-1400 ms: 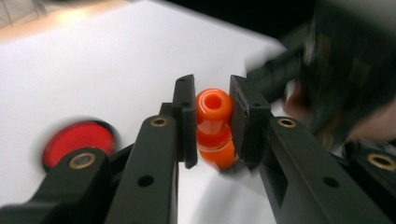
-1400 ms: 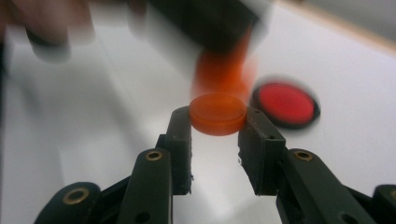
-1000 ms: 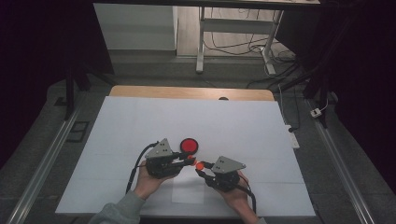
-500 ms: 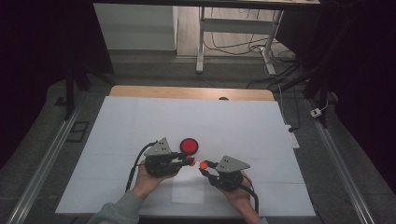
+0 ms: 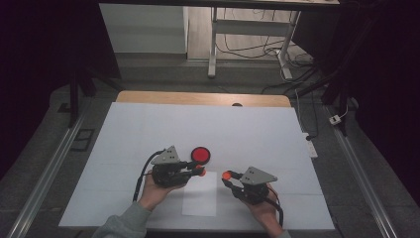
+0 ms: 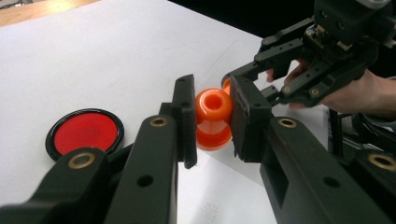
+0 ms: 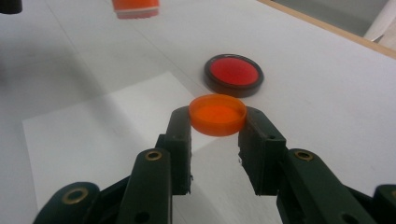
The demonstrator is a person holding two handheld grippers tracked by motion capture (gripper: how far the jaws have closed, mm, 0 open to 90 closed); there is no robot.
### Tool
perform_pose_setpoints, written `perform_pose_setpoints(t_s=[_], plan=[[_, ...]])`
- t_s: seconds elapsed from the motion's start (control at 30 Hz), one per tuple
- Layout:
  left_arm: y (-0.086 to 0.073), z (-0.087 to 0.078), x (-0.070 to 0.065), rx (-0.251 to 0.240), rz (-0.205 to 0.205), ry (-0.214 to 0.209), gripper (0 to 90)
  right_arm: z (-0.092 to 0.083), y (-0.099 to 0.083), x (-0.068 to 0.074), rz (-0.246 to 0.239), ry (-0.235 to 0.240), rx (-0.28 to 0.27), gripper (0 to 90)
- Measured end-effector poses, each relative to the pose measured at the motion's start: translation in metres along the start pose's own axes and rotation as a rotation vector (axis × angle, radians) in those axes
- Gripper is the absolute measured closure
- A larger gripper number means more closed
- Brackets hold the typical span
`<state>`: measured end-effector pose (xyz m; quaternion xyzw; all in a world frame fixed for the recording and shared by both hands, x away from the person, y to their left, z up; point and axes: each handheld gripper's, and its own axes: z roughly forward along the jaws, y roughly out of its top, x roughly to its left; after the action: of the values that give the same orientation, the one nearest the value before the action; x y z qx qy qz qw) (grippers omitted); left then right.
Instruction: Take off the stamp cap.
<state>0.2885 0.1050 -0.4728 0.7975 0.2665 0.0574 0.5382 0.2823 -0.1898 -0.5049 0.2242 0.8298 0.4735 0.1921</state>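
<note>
Orange bottle [image 5: 199, 170] and its orange cap [image 5: 226, 175] are now apart: in the high view, the left claw [image 5: 195, 171] holds the small bottle at its tips just below a round red disc [image 5: 200, 154] with a black rim, while the right claw [image 5: 229, 177] carries the cap off to the right, with a bare stretch of the white table cover [image 5: 148, 129] between the two. A second ago the two claws sat tip to tip, so the right hand has drawn sideways away from the left; by my judgement the cap has just been taken off and the unscrewing is done. In the left gripper view, the left claw [image 6: 212, 119] is pressed shut on the bottle [image 6: 213, 119], one black jaw on each side of its body. The bottle's open mouth faces the camera, a dark round hole in a rounded neck; what is inside cannot be told. The red disc [image 6: 85, 133] lies flat to the left of this claw, and the right claw [image 6: 229, 84] is just beyond it. In the right gripper view, the right claw [image 7: 217, 116] is closed on the cap [image 7: 217, 114], gripping its rim from both sides with the hollow side up; the cap looks empty. Beyond its tips lies the red disc [image 7: 233, 72], shallow like a lid, holding nothing. The bottle's lower end [image 7: 135, 8] shows at the top edge.
</note>
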Motion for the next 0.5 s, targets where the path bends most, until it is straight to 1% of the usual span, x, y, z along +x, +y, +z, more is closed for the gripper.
perform_pose_setpoints(t_s=[0.03,0.07,0.27,0.33,0.43,0.5], plan=[[0.0,0.0,0.0,0.002,-0.001,-0.003,72.2,-0.002,-0.001,-0.002,0.003,-0.004,0.0,64.9],[0.0,0.0,0.001,0.005,-0.001,-0.003,72.2,-0.005,-0.003,-0.003,0.007,-0.017,0.001,64.9],[0.0,0.0,0.001,0.013,-0.001,-0.006,72.2,-0.017,-0.009,-0.012,0.028,-0.036,-0.008,64.9],[0.0,0.0,0.001,0.016,0.0,-0.004,72.2,-0.021,-0.011,-0.014,0.035,-0.039,-0.019,64.8],[0.0,0.0,0.002,0.018,-0.001,-0.004,72.2,-0.028,-0.014,-0.017,0.033,-0.054,-0.014,64.8],[0.0,0.0,0.002,0.02,0.001,-0.002,72.2,-0.032,-0.016,-0.02,0.042,-0.06,-0.019,64.8]])
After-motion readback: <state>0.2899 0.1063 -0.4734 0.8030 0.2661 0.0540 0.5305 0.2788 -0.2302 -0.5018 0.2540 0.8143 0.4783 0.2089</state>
